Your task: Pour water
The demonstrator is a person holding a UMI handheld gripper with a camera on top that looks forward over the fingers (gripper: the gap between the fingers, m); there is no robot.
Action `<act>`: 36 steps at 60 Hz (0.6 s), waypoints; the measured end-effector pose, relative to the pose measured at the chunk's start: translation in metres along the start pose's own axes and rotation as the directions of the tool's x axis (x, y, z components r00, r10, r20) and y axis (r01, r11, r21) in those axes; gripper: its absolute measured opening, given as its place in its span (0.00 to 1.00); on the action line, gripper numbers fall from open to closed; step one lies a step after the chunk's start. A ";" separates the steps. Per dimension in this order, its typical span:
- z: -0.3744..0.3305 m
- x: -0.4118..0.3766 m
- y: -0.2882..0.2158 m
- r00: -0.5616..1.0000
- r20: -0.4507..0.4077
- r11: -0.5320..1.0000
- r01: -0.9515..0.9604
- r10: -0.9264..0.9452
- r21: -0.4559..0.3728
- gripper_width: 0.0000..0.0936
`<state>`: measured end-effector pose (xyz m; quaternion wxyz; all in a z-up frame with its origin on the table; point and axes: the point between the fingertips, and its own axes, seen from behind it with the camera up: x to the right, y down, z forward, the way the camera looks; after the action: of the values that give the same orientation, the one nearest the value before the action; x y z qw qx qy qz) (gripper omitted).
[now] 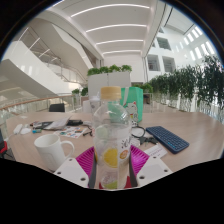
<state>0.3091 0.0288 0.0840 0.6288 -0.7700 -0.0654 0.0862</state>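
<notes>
We are gripping the clear water bottle (111,140) upright with the gripper (111,163), both pink pads pressing it, a white cup (52,151) standing beside it on the bench (185,128)

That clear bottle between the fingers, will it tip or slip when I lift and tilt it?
The bottle is tall and narrow, so it is probably tippy if nudged high. Its clear smooth wall looks slick; the pink pads on the fingers should help. It looks like thin plastic, so it may flex under squeeze. The white cup stands close beside it.
</notes>
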 end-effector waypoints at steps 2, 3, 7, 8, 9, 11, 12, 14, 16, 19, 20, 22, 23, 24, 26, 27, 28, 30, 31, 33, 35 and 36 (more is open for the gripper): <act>-0.002 0.000 -0.001 1.000 -0.002 1.000 0.002 -0.002 0.012 0.52; -0.002 0.000 -0.001 1.000 -0.004 1.000 0.004 -0.004 0.015 0.53; 0.001 -0.003 0.000 1.000 -0.008 1.000 0.004 -0.004 0.015 0.55; 0.000 -0.004 0.000 1.000 -0.010 1.000 0.004 -0.004 0.010 0.56; 0.000 -0.004 0.001 1.000 -0.012 1.000 0.003 -0.003 0.002 0.57; -0.002 0.000 0.002 1.000 -0.014 1.000 -0.002 0.002 -0.017 0.59; -0.002 0.000 0.004 1.000 -0.019 0.999 -0.006 0.005 -0.034 0.61; -0.003 0.002 0.012 0.999 -0.032 0.997 -0.014 0.011 -0.081 0.65; -0.008 0.004 0.020 0.999 -0.044 0.992 -0.020 0.015 -0.124 0.73; -0.017 0.001 0.023 0.999 -0.046 0.986 -0.025 0.018 -0.166 0.86; -0.021 -0.001 0.023 0.999 -0.044 0.984 -0.027 0.020 -0.174 0.89; -0.026 -0.004 0.022 0.999 -0.048 0.982 -0.031 0.023 -0.185 0.90; -0.033 -0.005 0.022 0.998 -0.050 0.981 -0.034 0.025 -0.190 0.90; -0.039 -0.006 0.021 0.998 -0.054 0.980 -0.038 0.028 -0.196 0.89; -0.051 -0.010 0.018 0.997 -0.065 0.978 -0.044 0.032 -0.205 0.89; -0.058 -0.012 0.016 0.997 -0.071 0.977 -0.047 0.032 -0.209 0.89; -0.064 -0.015 0.013 0.997 -0.075 0.976 -0.047 0.032 -0.212 0.89; -0.075 -0.023 0.008 0.996 -0.081 0.975 -0.048 0.031 -0.217 0.89; -0.083 -0.026 0.006 0.996 -0.084 0.975 -0.049 0.031 -0.218 0.89; -0.098 -0.034 0.002 0.996 -0.089 0.974 -0.047 0.027 -0.221 0.89; -0.114 -0.044 -0.004 0.995 -0.095 0.974 -0.039 0.018 -0.223 0.89; -0.122 -0.048 -0.006 0.995 -0.100 0.974 -0.034 0.012 -0.225 0.89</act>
<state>0.2880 -0.0966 0.1162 0.5385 -0.8405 -0.0351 0.0476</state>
